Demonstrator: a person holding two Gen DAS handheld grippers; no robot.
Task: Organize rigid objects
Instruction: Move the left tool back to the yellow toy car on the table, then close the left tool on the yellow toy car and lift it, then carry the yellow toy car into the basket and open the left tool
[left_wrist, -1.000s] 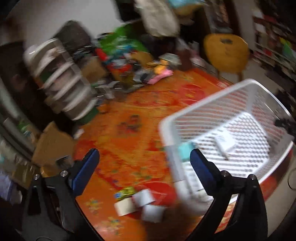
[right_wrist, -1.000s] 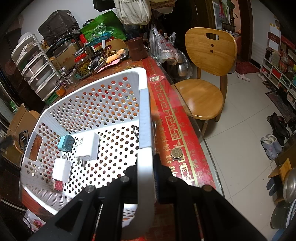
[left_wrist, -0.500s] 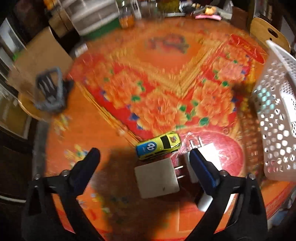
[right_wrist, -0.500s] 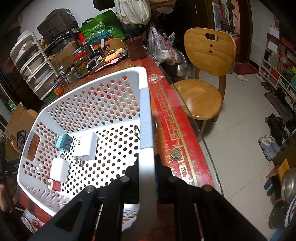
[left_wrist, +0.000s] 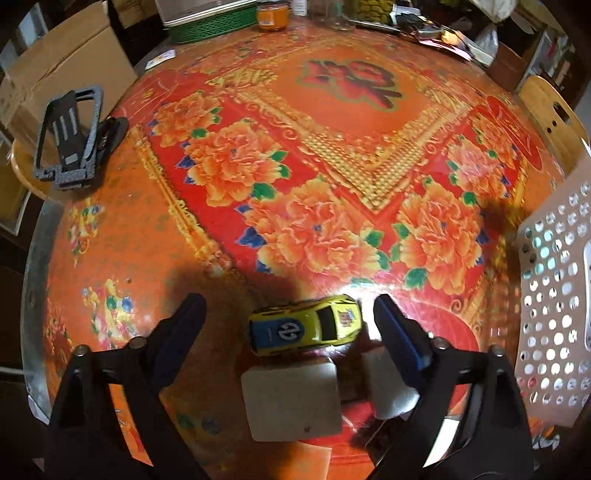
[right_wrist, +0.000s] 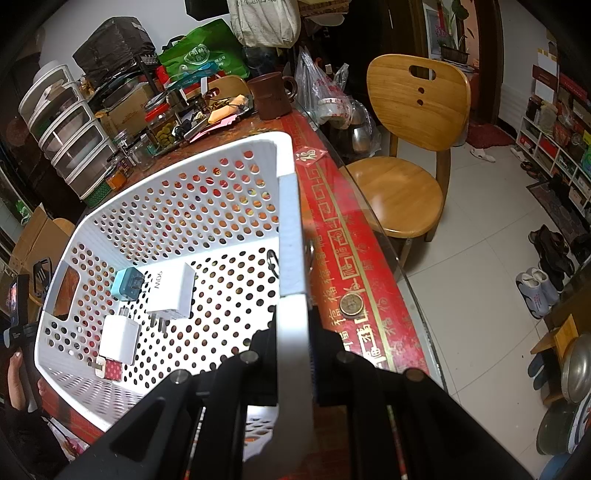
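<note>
Two views, left wrist first: left gripper (left_wrist: 288, 325) closing around the yellow toy car (left_wrist: 304, 329) on the table (left_wrist: 332, 155), pads not yet touching.
Right wrist: right gripper (right_wrist: 293, 332) clamped on the basket (right_wrist: 291, 236) rim.
Risk: rounded car could squirt free, nudging the white charger (left_wrist: 293, 400) just beside it.

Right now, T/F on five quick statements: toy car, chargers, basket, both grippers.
1. The yellow toy car lies on the table between the left gripper fingers. True; the jaws are closing, not yet touching it.
2. The right gripper is open. False; it is shut on the white basket wall.
3. The basket is empty. False; it holds chargers, including a teal charger.
4. A white charger lies beside the car. True.
5. The car is red. False; yellow and blue.
</note>
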